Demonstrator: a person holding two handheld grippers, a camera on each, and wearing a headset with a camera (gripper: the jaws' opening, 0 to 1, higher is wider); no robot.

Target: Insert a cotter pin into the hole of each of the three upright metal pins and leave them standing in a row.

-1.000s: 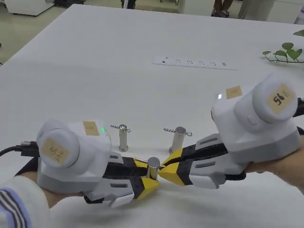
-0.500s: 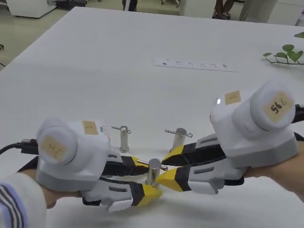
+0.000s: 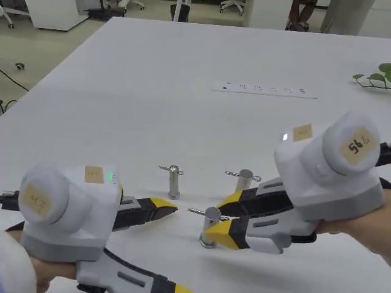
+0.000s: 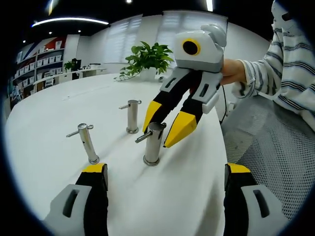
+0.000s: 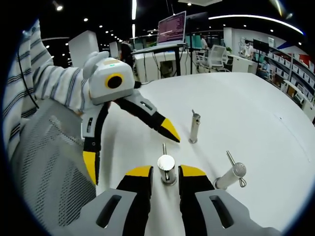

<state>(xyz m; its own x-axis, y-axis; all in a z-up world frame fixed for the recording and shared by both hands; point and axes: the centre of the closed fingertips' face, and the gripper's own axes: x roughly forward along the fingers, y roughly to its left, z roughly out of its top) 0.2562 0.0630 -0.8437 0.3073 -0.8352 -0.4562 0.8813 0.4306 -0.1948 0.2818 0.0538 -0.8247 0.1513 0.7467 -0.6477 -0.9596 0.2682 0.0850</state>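
Steel-grey, three upright metal pins stand on the white worktop (image 3: 153, 91). The nearest pin (image 3: 210, 227) sits in front of the gap between the left rear pin (image 3: 174, 183) and the right rear pin (image 3: 245, 180), so the three form a shallow triangle. A cotter pin (image 3: 199, 212) passes through the top of the nearest pin and juts leftward in the head view; each rear pin carries one likewise. The right claw (image 3: 221, 215) is narrow, one yellow tip on each side of the nearest pin, with a sliver of gap visible in the right gripper view. The left claw (image 4: 165, 177) gapes wide, one tip near the base of the left rear pin. A power strip (image 3: 264, 90) lies well apart, farther back on the worktop.
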